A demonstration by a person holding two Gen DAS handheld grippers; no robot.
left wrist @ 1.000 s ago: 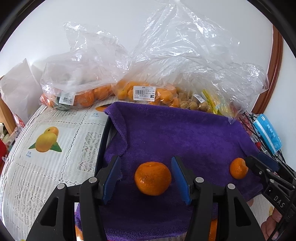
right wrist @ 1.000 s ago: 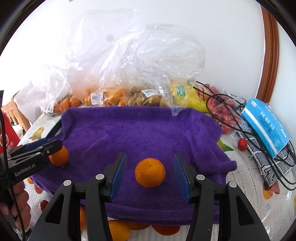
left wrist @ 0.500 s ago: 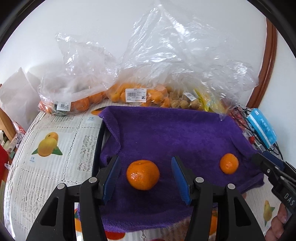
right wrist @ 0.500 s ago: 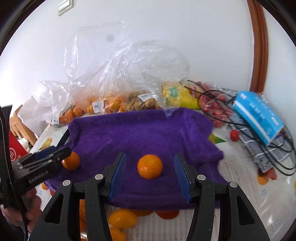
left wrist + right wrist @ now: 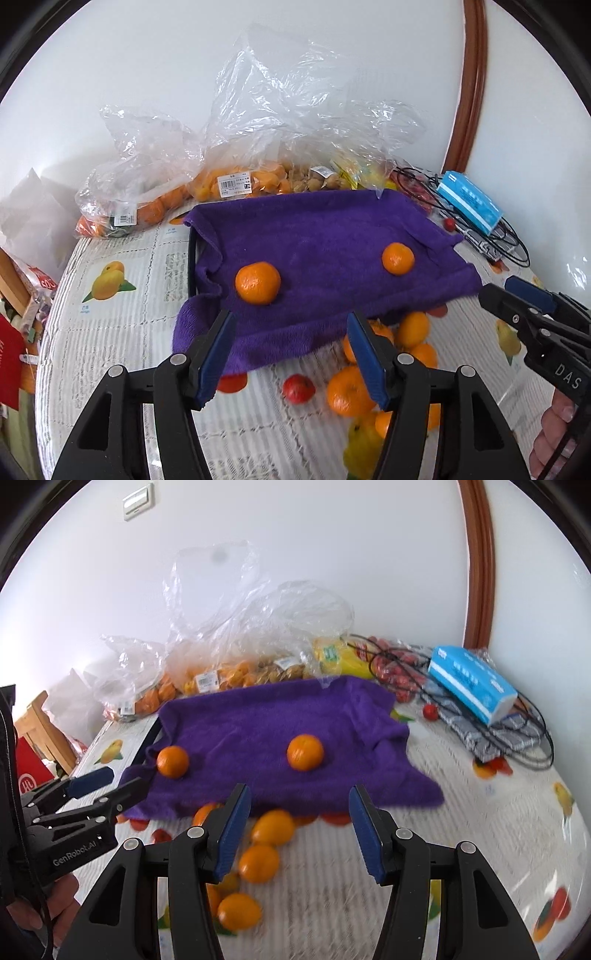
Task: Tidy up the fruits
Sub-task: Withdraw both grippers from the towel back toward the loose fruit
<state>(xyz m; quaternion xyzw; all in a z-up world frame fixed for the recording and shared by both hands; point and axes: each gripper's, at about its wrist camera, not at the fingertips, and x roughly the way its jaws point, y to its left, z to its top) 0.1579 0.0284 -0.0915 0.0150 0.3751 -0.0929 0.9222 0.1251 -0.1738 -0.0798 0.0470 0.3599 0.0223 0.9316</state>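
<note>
Oranges [image 5: 258, 282] beyond both spread grippers [image 5: 291, 354]

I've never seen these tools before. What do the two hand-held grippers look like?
Both are black plastic. The left gripper and right gripper each have two fingers faced with blue pads and silver screws. White lettering reads GenRobot.AI and DAS. Bare hands hold them.

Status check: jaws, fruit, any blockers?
Left gripper open, empty. Right gripper open, empty. Two oranges on purple towel. Loose fruit below towel edge.
</note>
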